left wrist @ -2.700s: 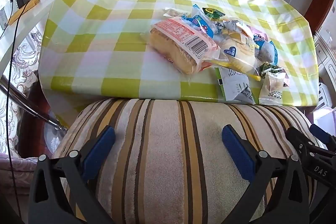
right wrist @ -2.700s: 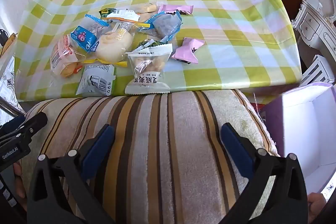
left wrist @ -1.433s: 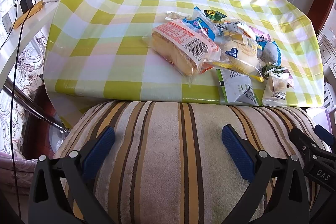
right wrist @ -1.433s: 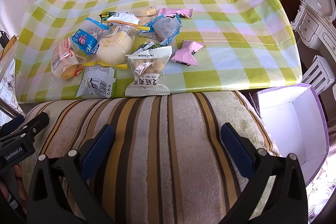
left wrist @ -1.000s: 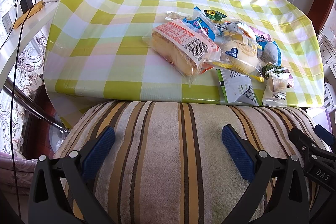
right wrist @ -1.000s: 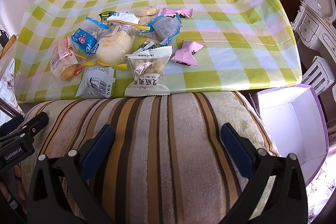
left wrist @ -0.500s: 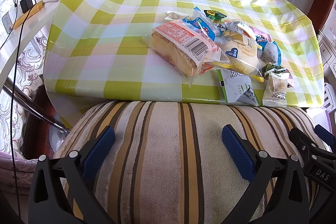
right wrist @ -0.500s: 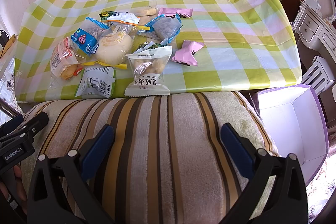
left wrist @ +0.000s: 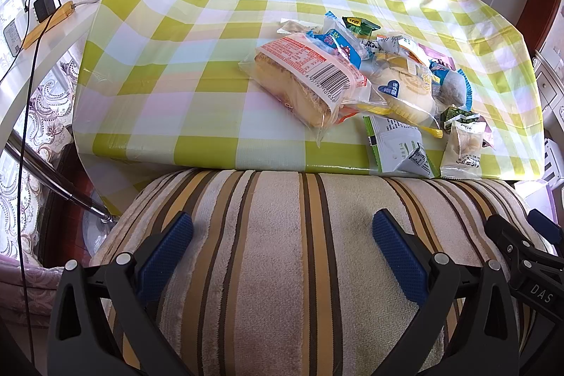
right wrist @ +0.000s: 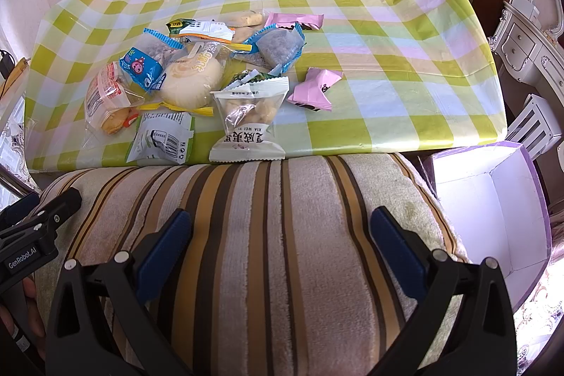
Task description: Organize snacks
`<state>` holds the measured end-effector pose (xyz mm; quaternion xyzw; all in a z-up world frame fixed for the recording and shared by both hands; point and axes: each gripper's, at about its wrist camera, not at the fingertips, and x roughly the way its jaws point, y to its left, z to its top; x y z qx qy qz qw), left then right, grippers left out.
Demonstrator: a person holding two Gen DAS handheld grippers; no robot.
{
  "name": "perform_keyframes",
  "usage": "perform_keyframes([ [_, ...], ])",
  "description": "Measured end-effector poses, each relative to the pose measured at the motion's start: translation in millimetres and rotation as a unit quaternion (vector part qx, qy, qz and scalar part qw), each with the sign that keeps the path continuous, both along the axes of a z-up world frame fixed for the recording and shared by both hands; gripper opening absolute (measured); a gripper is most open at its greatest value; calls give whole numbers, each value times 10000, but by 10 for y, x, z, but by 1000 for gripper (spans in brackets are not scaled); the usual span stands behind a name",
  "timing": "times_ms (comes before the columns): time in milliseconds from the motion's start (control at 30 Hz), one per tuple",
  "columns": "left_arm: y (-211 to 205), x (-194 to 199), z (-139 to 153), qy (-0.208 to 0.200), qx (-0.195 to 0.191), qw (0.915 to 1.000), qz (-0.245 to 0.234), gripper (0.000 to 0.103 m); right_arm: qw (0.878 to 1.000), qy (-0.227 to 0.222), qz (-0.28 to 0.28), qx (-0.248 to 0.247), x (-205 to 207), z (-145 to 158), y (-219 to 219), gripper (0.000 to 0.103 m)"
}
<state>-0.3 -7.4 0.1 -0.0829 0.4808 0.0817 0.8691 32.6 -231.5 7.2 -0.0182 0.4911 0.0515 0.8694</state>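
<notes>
Several wrapped snacks lie heaped on the green-checked tablecloth (left wrist: pixel 183 59): a long bread pack with a red label (left wrist: pixel 306 83), a round bun (right wrist: pixel 192 83), a white pouch (right wrist: pixel 248 120), a green-white sachet (right wrist: pixel 162 138) and two pink packets (right wrist: pixel 315 88). My left gripper (left wrist: pixel 282 238) hangs open over a striped cushion (left wrist: pixel 282 252), short of the table edge, holding nothing. My right gripper (right wrist: pixel 282 236) stands open over the same cushion (right wrist: pixel 282 235), also empty. An empty white box with purple sides (right wrist: pixel 490 207) sits low at the right.
A power strip with a black plug (left wrist: pixel 46 13) lies on a white ledge at the left. A metal pole (left wrist: pixel 53 178) slants below it. White furniture (right wrist: pixel 528 44) stands right of the table. The other gripper (right wrist: pixel 31 242) shows at the left edge, with a hand (right wrist: pixel 31 305) beneath.
Both views pulled back slightly early on, bringing more of the white box into sight. Over the last second nothing has moved.
</notes>
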Motion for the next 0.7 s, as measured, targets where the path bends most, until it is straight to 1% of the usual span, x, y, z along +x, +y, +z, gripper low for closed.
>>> perform_keyframes([
  [300,-2,-1,1,-4,-5,10000,0,99,10000,65,7,-3,8,-6,-11,102],
  [400,9,7,3,-17,-48,10000,7,99,9993,301,43,205,88,14,-67,102],
  [500,29,24,14,-23,-106,9999,30,99,9984,511,127,211,185,13,-64,102],
  [567,55,41,30,-61,-182,9998,90,98,9983,485,238,233,240,9,-47,102],
  [633,104,47,52,-158,-337,9991,187,98,9979,477,371,234,309,-1,-38,102],
  [700,163,77,74,-261,-532,9978,282,98,9973,550,372,325,397,-18,-51,102],
])
